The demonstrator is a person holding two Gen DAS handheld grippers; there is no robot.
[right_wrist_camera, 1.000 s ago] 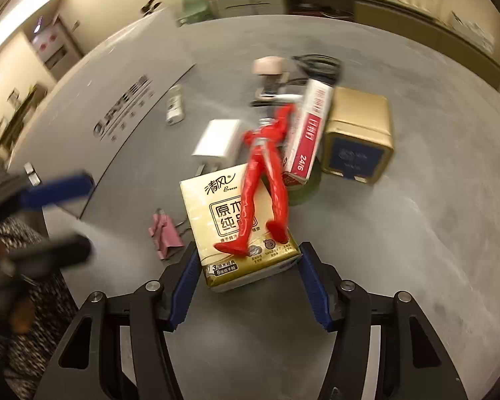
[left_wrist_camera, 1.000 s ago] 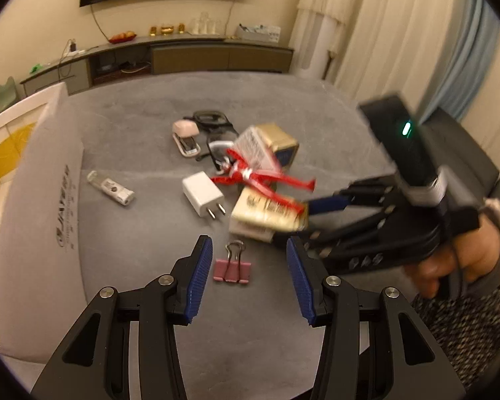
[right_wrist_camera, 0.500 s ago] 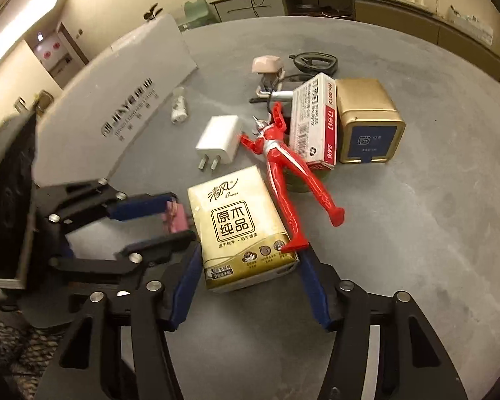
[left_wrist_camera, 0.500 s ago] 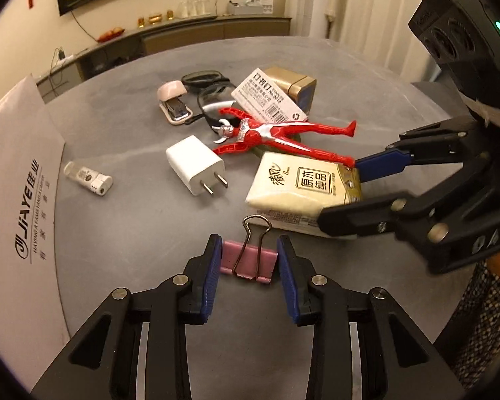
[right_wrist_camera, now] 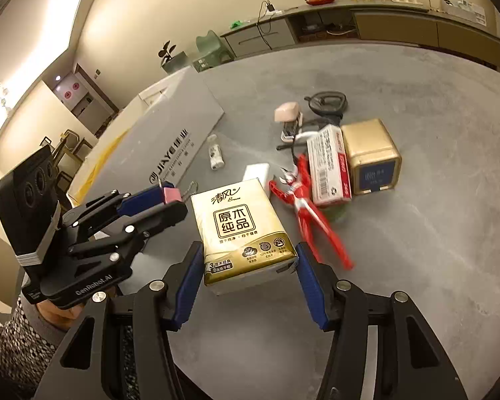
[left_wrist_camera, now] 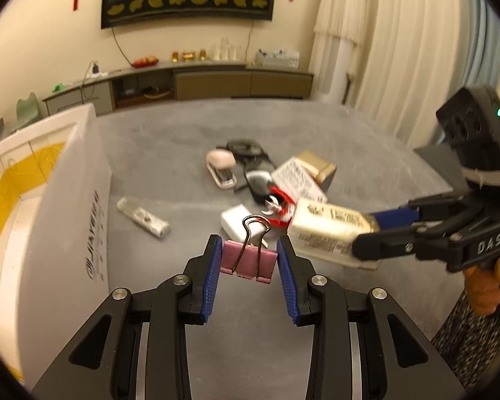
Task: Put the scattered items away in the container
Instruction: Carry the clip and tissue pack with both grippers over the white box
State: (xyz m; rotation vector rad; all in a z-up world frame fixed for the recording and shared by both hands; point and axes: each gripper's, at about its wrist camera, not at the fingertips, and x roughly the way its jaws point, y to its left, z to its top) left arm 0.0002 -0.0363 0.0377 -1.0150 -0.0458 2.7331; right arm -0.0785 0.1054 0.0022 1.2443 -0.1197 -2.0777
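Your left gripper point(left_wrist_camera: 250, 263) fingers are now squeezing the pink clip point(left_wrist_camera: 248, 260), lifted off the tabletop point(left_wrist_camera: 183, 140). Your right gripper point(right_wrist_camera: 250, 276) fingers are squeezing the tissue pack point(right_wrist_camera: 246, 230), also lifted now. Both are ready for carrying to the white box point(left_wrist_camera: 66, 183) on your left

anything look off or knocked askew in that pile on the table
The red figure lies sprawled on the table, one leg blurred beside the lifted tissue pack. The white-and-red box leans askew against the gold tin. Nothing looks spilled or damaged.
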